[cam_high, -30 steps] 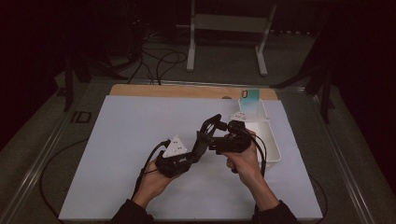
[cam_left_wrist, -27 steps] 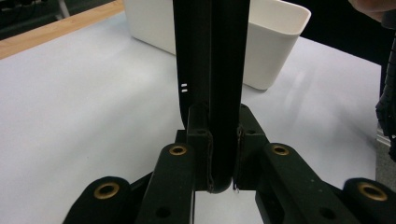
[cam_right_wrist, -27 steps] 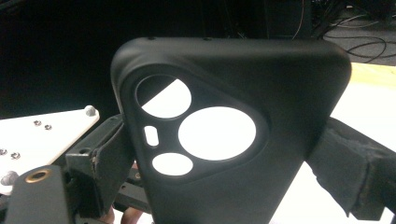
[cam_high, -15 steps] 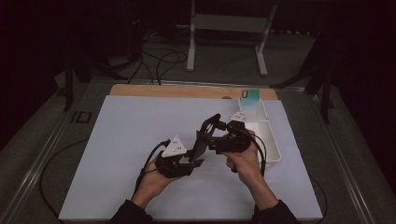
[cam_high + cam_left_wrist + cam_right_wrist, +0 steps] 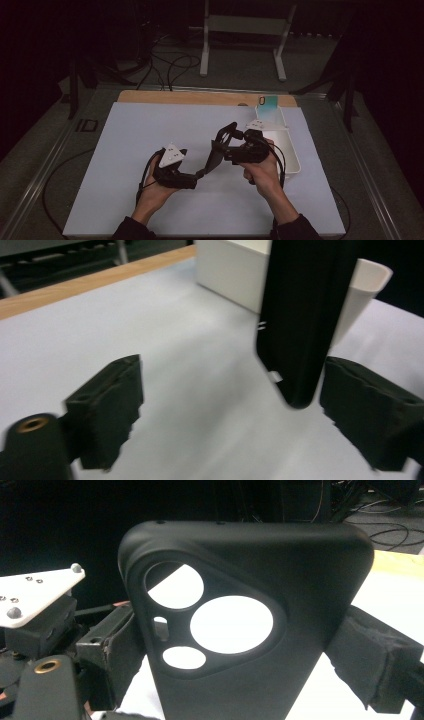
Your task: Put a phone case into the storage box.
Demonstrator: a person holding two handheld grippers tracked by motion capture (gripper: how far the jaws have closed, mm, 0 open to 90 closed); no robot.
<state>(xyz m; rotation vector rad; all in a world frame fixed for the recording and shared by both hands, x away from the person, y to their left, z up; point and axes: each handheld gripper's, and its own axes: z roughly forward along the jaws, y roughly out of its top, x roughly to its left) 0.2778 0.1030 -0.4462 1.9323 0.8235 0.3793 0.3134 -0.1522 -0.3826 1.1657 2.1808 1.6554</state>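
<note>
Right gripper (image 5: 225,147) clamps black phone case (image 5: 215,156) mid-mat, left of the white bin (image 5: 290,150); left gripper (image 5: 197,176), jaws wide at case's 7 o'clock, should straddle the lower edge squarely before closing.

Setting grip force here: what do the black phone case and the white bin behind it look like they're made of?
The phone case looks like matte, soft-touch silicone or rubbery plastic: no glare, rounded edges, clean camera cutouts. The white bin looks like smooth rigid plastic with thin walls and a faint sheen. Neither is certain from looks alone.
</note>
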